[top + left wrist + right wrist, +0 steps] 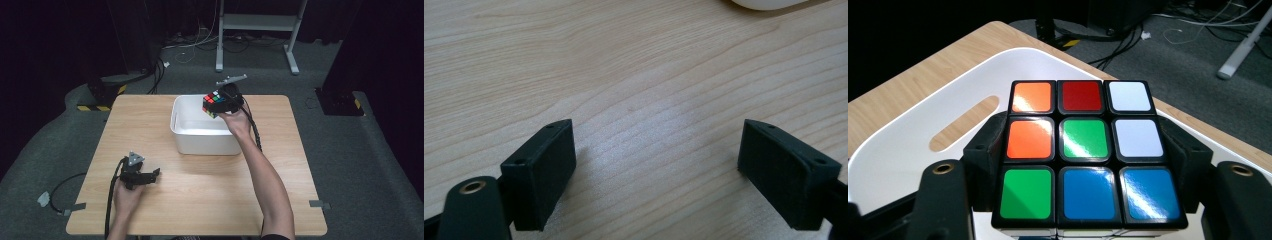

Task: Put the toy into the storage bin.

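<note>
One puzzle cube [214, 103], clamped between the fingers of the right gripper [223, 103], hung above the white bin [200, 140] on the counter [200, 190], apparently awaiting lowering and release, while the left gripper [147, 176] rested open, empty.

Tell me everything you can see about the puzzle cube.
The puzzle cube is a three-by-three twisty cube of glossy black plastic with coloured stickers. It is scrambled: the face shown in the right gripper view reads orange, red, white; orange, green, white; green, blue, blue. The right gripper grips it on two opposite sides and holds it in the air above the far right part of the white bin.
</note>
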Action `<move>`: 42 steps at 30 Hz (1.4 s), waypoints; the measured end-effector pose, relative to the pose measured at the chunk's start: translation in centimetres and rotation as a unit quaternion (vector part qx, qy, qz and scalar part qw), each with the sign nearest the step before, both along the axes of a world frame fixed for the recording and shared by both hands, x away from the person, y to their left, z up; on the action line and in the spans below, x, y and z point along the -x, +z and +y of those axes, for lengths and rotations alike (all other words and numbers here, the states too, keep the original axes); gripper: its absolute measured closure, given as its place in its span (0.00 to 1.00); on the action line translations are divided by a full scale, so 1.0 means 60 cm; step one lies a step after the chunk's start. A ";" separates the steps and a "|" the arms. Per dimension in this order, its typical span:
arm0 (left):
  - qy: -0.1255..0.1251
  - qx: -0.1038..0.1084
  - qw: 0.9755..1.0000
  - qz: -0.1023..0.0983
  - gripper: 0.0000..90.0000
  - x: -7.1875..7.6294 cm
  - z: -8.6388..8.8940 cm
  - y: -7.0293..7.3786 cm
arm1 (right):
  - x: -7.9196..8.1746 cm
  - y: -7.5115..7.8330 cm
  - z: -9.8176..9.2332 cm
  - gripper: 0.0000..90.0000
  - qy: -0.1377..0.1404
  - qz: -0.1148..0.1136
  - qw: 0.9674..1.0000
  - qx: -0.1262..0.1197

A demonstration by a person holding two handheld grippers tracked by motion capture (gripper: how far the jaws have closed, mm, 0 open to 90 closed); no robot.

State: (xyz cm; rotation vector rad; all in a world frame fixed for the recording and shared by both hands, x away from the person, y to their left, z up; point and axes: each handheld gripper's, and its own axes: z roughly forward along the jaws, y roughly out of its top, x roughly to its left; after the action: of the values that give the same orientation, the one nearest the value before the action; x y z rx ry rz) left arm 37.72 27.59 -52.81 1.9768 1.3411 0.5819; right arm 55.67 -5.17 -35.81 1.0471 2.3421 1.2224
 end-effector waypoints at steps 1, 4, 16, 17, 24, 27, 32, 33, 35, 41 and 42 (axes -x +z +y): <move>0.000 0.000 1.000 0.000 0.17 0.000 0.000 0.000 | -0.002 -0.001 0.002 0.38 -0.002 0.002 1.000 0.001; 0.000 0.000 1.000 0.000 0.17 0.000 0.000 0.000 | -0.007 -0.003 0.008 0.38 -0.007 0.006 1.000 0.007; 0.000 0.000 1.000 0.000 0.17 0.000 0.000 0.000 | -0.025 -0.016 0.026 0.38 -0.017 0.026 0.999 0.034; 0.000 0.000 1.000 0.000 0.17 0.000 0.000 0.000 | -0.027 -0.018 0.026 0.38 -0.018 0.029 0.999 0.036; 0.001 0.002 1.000 0.001 0.17 0.000 0.000 0.000 | -0.032 -0.025 0.027 0.38 -0.021 0.038 0.998 0.038; 0.001 0.002 1.000 0.001 0.17 0.000 0.000 0.000 | -0.033 -0.027 0.026 0.38 -0.020 0.040 0.998 0.039; 0.000 0.001 1.000 0.000 0.17 0.000 0.000 0.000 | -0.032 -0.027 0.025 0.38 -0.018 0.040 0.998 0.041; 0.001 0.002 1.000 0.001 0.17 0.000 0.000 0.000 | -0.032 -0.027 0.025 0.38 -0.018 0.040 0.998 0.042; 0.000 0.001 1.000 0.000 0.17 0.000 0.000 0.000 | -0.032 -0.029 0.024 0.38 -0.017 0.044 0.998 0.044; 0.001 0.001 1.000 0.000 0.17 0.000 0.000 0.000 | -0.027 -0.028 0.024 0.38 -0.023 0.048 0.998 0.040; 0.000 0.001 1.000 0.001 0.17 0.000 0.000 0.000 | -0.025 -0.027 0.024 0.38 -0.022 0.048 0.998 0.038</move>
State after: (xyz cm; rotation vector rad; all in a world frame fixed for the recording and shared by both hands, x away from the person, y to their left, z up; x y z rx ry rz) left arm 37.71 27.59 -52.81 1.9755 1.3429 0.5799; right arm 57.16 -3.75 -37.40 1.1495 2.4038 1.0816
